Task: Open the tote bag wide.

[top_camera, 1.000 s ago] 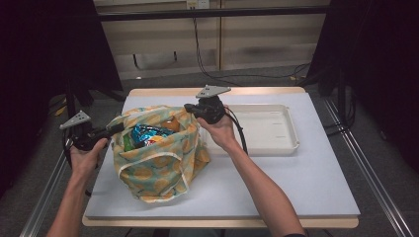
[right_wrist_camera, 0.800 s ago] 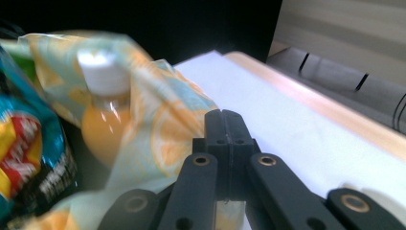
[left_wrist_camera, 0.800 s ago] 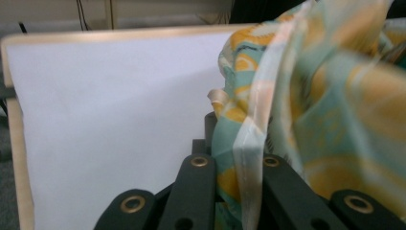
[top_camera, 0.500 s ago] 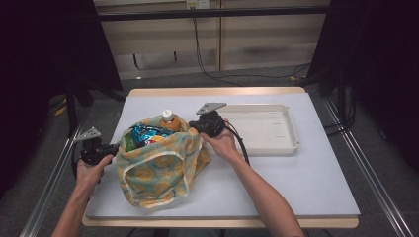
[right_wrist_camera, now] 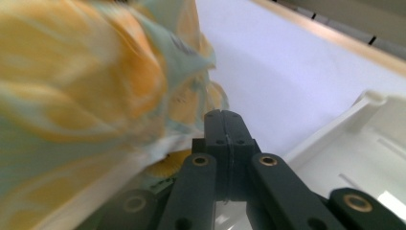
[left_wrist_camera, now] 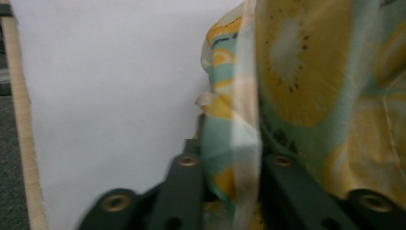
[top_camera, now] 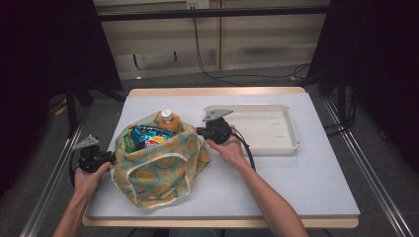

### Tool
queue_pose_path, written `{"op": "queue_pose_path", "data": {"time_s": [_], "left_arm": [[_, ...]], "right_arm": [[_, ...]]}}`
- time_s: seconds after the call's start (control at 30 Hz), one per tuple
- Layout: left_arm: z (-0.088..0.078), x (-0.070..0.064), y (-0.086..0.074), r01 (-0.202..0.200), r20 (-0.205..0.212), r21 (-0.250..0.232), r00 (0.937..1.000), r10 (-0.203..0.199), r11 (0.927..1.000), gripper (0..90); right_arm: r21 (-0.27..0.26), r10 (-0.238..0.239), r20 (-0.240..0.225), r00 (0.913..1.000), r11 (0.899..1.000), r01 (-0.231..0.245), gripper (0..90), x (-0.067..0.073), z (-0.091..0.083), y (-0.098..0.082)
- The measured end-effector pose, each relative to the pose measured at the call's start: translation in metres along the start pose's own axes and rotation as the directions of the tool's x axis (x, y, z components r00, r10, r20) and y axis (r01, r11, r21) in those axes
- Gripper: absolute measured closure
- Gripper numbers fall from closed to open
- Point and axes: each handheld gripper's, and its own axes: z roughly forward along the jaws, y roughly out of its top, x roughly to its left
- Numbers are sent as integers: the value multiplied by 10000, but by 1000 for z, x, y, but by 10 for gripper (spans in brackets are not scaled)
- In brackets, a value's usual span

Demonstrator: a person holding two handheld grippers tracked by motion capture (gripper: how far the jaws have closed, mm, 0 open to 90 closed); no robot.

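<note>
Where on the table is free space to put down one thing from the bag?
The white tray is bare inside. Bare tabletop lies in front of the tray, right of the right forearm, and behind the bag. It is crowded around the bag, between the two grippers.

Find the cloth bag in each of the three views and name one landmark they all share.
High view: bag lower left of centre, on the table.
Left gripper view: bag at right, its edge between the jaws.
Right gripper view: bag at left, blurred.
Shared landmark: the white tabletop.
</note>
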Motion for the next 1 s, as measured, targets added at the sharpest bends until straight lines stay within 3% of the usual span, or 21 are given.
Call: {"op": "queue_pose_path", "data": {"time_s": [0.2, 0.37, 0.53, 0.67, 0.8, 0.87, 0.93, 1.0], "left_arm": [[-18, -11, 4, -46, 150, -740, 9999, 57, 9972, 680], [-40, -15, 2, 119, -57, -1351, 9999, -128, 9908, 611], [-61, -30, 6, -267, -163, -1823, 9996, 241, 9829, 594], [-72, -48, 13, -698, 111, -2229, 9972, 741, 9724, 630], [-75, -74, 18, -1309, 707, -2408, 9859, 1518, 9617, 588], [-75, -86, 21, -1253, 1111, -2472, 9814, 1566, 9608, 516], [-73, -98, 24, -1643, 975, -2235, 9770, 1898, 9607, 499], [-70, -105, 26, -1811, 1168, -2253, 9705, 2110, 9573, 484]], "right_arm": [[-1151, 395, -236, 9989, 9925, -419, 722, 4, -31, 7], [-1630, 170, -639, 9978, 9862, -273, 629, 20, -55, 9], [-2100, -157, -1249, 9920, 9776, -110, 572, 36, -76, 18], [-2188, -589, -1550, 9862, 9755, 238, 538, 49, -80, 26], [-2254, -1078, -1838, 9770, 9721, 648, 500, 63, -76, 37], [-2263, -1229, -2024, 9716, 9711, 757, 476, 67, -73, 42], [-2279, -1398, -2184, 9658, 9696, 889, 428, 72, -69, 48], [-2213, -1618, -2208, 9618, 9687, 1122, 407, 79, -64, 51]]}}
